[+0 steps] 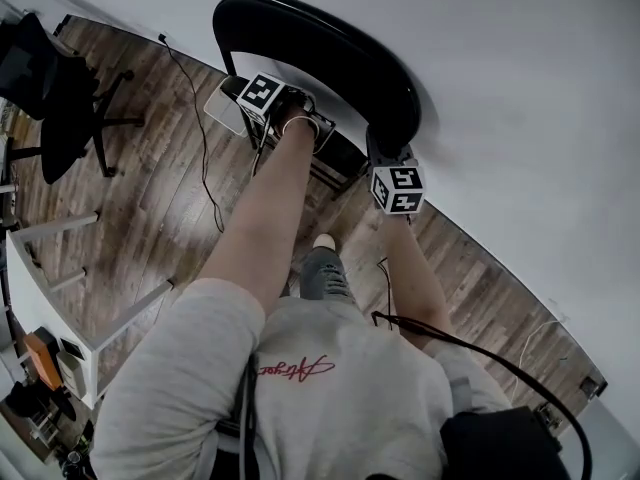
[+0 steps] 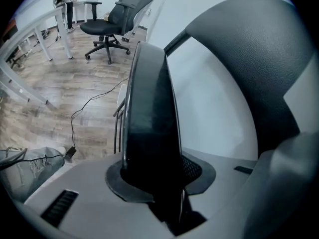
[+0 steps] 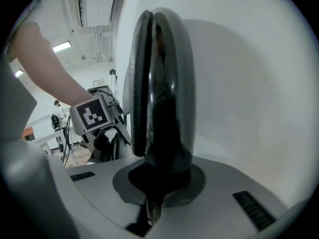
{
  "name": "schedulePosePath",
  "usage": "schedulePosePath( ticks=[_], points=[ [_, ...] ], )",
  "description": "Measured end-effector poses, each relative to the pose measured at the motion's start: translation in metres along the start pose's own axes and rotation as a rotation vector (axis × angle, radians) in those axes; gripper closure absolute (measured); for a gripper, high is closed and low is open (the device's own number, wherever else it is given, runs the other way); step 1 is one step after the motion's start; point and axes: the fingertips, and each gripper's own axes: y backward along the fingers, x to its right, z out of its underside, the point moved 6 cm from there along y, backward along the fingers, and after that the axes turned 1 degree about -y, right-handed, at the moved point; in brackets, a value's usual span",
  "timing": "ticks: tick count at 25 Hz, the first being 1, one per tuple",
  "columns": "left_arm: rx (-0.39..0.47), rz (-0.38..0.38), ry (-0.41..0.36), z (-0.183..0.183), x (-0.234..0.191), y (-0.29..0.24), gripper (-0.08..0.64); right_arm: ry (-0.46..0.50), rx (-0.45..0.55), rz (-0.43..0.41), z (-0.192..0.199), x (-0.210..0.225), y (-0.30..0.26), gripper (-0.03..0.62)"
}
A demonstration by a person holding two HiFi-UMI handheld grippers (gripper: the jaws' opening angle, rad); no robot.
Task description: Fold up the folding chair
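A person looks down over their own arms at a black folding chair that stands on a wooden floor right against a white wall. The left tool is clamped on the edge of the seat, on the side of the chair away from the wall. Its jaws stand partly apart because the thick black panel fills the space between them. The right tool is closed tight on the rim of the curved backrest, the panel nearest the wall.

The fold looks almost finished. In the right gripper view the seat and backrest stand side by side, nearly parallel, with only a narrow slit between them. What seems left is to press the seat fully flat against the backrest and let go. Whether the legs have closed cannot be seen.

The chair stands upright. Its long axis runs up from the floor along the wall, with the rounded top of the backrest uppermost and its broad faces turned flat towards the wall. Well away from the wall stand a black office chair and a white desk, and a thin cable trails over the floor out from the wall
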Motion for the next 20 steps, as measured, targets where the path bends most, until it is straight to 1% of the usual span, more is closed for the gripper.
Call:
schedulePosePath(
  ticks=[3,9,12,15,17,18,20],
  points=[
    [0.006,0.005,-0.002,-0.0008,0.0052,-0.0042,0.417,0.002,0.005,0.01,-0.0013,0.0017,-0.0014,0.575],
    [0.002,-0.009,-0.011,-0.0021,0.0089,-0.0062,0.417,0.013,0.004,0.002,-0.0019,0.0013,-0.0021,0.575],
    [-0.002,-0.027,-0.029,-0.001,0.0103,-0.0073,0.417,0.007,-0.004,0.038,-0.0012,0.0028,-0.0016,0.575],
    [-0.001,-0.031,-0.037,-0.0004,0.0104,-0.0065,0.416,0.032,-0.017,0.079,-0.001,0.003,-0.0011,0.575],
    [0.0,-0.012,-0.061,-0.0005,0.0106,-0.0061,0.416,0.052,-0.014,0.088,-0.0017,0.0024,-0.001,0.574],
    [-0.005,0.011,-0.076,-0.0004,0.0107,-0.0056,0.41,0.059,-0.009,0.089,-0.0021,0.0022,-0.0003,0.574],
    [-0.019,0.096,-0.107,-0.0001,0.011,-0.003,0.376,0.067,-0.005,0.093,-0.0015,0.0022,0.0028,0.572]
  ],
)
